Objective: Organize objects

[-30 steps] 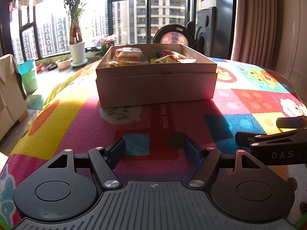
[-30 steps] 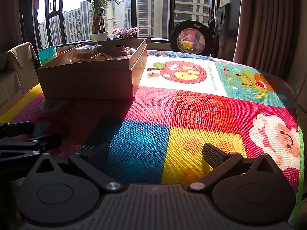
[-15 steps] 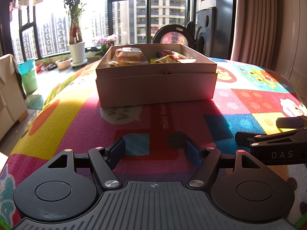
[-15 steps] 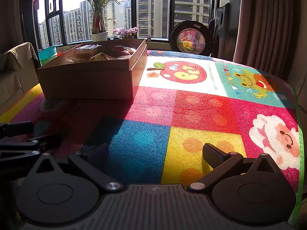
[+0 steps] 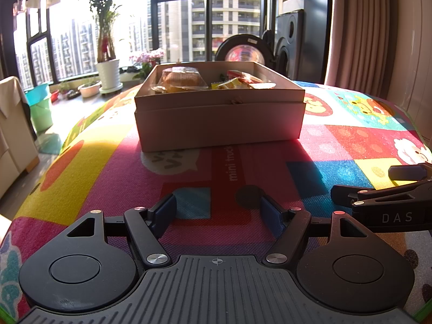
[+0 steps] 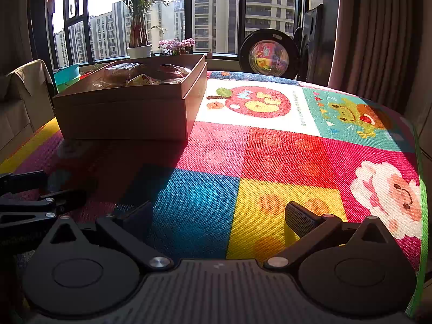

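A shallow cardboard box (image 5: 220,120) (image 6: 127,116) stands on the colourful play mat (image 5: 108,167) (image 6: 270,145), holding wrapped bread (image 5: 182,79) (image 6: 122,71) and snack packets (image 5: 243,81) (image 6: 145,79). My left gripper (image 5: 217,212) rests low on the mat in front of the box, open, nothing between its blue pads. My right gripper (image 6: 220,216) rests on the mat to the box's right, open and empty. Each gripper shows at the edge of the other's view: the right one (image 5: 383,189) and the left one (image 6: 40,189).
Beyond the mat's far edge are a round black speaker-like object (image 5: 243,51) (image 6: 268,54), tall speakers (image 5: 290,43), potted plants (image 5: 108,73) (image 6: 139,50) by the windows, and curtains (image 5: 364,32). A sofa (image 5: 13,124) and green bin (image 5: 40,105) stand at left.
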Demonstrator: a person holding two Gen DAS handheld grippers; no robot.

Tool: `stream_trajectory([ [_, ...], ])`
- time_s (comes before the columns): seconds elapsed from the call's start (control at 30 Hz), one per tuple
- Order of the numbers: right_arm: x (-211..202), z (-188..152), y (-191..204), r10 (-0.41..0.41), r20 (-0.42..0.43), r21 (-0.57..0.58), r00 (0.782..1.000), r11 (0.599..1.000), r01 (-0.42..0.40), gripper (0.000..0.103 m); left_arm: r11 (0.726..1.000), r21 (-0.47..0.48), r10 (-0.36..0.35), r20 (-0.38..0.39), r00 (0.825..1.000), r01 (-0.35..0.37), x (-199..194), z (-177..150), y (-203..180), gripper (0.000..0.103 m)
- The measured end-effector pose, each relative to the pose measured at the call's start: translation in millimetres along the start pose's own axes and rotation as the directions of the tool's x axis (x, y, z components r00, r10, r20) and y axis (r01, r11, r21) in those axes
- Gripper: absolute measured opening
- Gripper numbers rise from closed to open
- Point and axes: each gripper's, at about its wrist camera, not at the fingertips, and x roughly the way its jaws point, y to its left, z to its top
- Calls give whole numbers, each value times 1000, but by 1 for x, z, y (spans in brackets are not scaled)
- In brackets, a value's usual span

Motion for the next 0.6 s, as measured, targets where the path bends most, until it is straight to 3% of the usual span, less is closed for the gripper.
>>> stream_trajectory([
  [0.6,0,0,0,0,0,0,1000,1000,0,103,1000,-2,-2,0,1000,2,0,0,0,75],
])
